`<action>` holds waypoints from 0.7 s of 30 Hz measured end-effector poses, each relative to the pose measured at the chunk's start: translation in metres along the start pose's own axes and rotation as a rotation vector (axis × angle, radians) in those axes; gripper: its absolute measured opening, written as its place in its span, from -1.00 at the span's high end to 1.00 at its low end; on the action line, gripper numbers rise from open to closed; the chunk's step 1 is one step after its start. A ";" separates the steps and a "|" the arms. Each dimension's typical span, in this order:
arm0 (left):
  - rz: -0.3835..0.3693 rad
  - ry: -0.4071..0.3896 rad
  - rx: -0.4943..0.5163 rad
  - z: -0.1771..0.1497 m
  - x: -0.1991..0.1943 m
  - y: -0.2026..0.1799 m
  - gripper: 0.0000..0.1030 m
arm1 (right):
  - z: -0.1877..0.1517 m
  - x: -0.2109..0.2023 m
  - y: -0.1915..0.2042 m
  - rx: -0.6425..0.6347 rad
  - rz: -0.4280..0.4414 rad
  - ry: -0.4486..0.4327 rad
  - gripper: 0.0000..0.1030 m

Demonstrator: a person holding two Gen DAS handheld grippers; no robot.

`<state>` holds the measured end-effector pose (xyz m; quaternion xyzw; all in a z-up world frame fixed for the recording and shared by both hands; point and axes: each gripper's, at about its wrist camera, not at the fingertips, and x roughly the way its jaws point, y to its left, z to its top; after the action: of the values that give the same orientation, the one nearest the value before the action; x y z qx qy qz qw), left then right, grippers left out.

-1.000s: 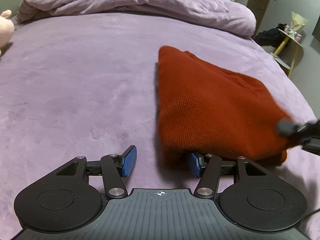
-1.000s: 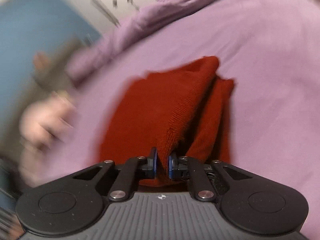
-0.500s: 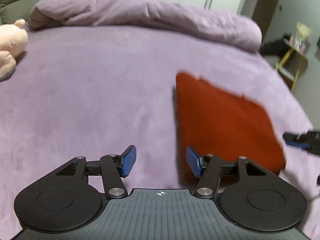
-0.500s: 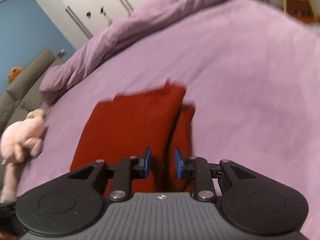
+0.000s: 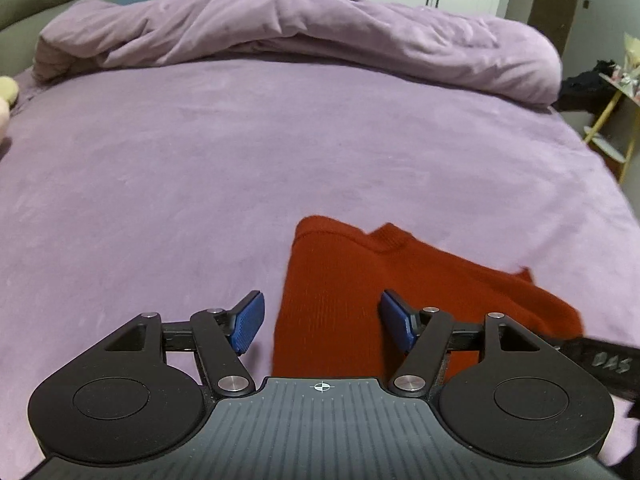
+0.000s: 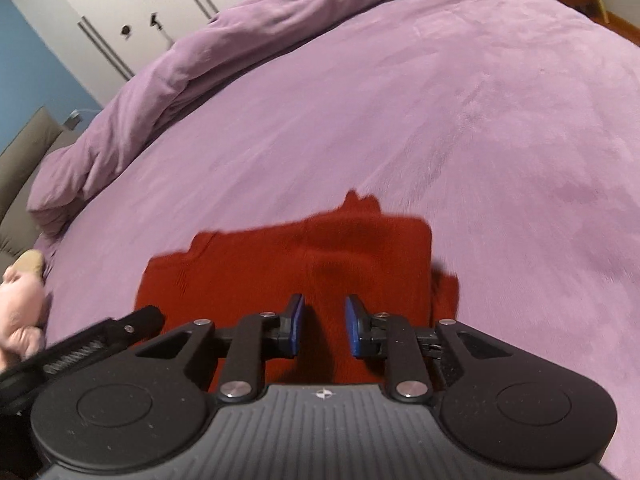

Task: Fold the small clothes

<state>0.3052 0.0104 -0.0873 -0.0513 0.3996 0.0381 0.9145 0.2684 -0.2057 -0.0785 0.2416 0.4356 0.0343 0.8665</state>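
Letting go is the news here: a second ago the right gripper (image 6: 323, 330) was pinched on a raised edge of the red knit garment (image 5: 344, 292), and now its blue pads stand partly apart with nothing between them, while the cloth lies flat on the bed (image 5: 200, 184). The left gripper (image 5: 322, 322) is spread wide and also holds nothing; its view has drawn back, so the garment sits low in the frame, directly ahead of both grippers.

That reads as a fold just laid down and released — the garment now shows as a compact, roughly rectangular stack, with a small flap poking out at its far edge and another at the right side. Judging from those stray bits, a little tidying or one more fold may remain.

Around it: a bunched purple duvet (image 5: 304, 36) along the far side of the bed, a pink plush toy (image 6: 18, 304) at the left edge, and a yellow-legged side stand (image 5: 616, 120) off the bed. Nothing lies on or against the garment — only the two grippers crowd each other near it.
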 end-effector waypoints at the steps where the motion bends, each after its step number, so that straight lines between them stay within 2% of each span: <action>1: 0.004 0.003 -0.003 0.000 0.008 -0.001 -0.43 | 0.002 0.007 0.003 0.001 -0.008 -0.012 0.59; 6: 0.026 0.005 -0.005 -0.006 0.028 0.003 -0.57 | 0.004 0.032 0.001 -0.042 -0.047 -0.070 0.64; 8: 0.017 0.003 -0.032 -0.007 0.034 0.007 -0.66 | -0.002 0.034 0.001 -0.112 -0.050 -0.122 0.65; 10: 0.007 0.001 -0.059 -0.009 0.039 0.012 -0.67 | -0.010 0.038 0.000 -0.167 -0.053 -0.166 0.68; 16: -0.023 -0.011 -0.102 -0.014 0.047 0.019 -0.74 | -0.013 0.041 -0.016 -0.142 0.013 -0.213 0.72; 21: -0.010 -0.029 -0.096 -0.016 0.048 0.016 -0.76 | -0.015 0.042 -0.020 -0.124 0.034 -0.235 0.73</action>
<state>0.3246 0.0258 -0.1345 -0.0965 0.3835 0.0536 0.9169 0.2793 -0.2064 -0.1264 0.1975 0.3239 0.0472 0.9240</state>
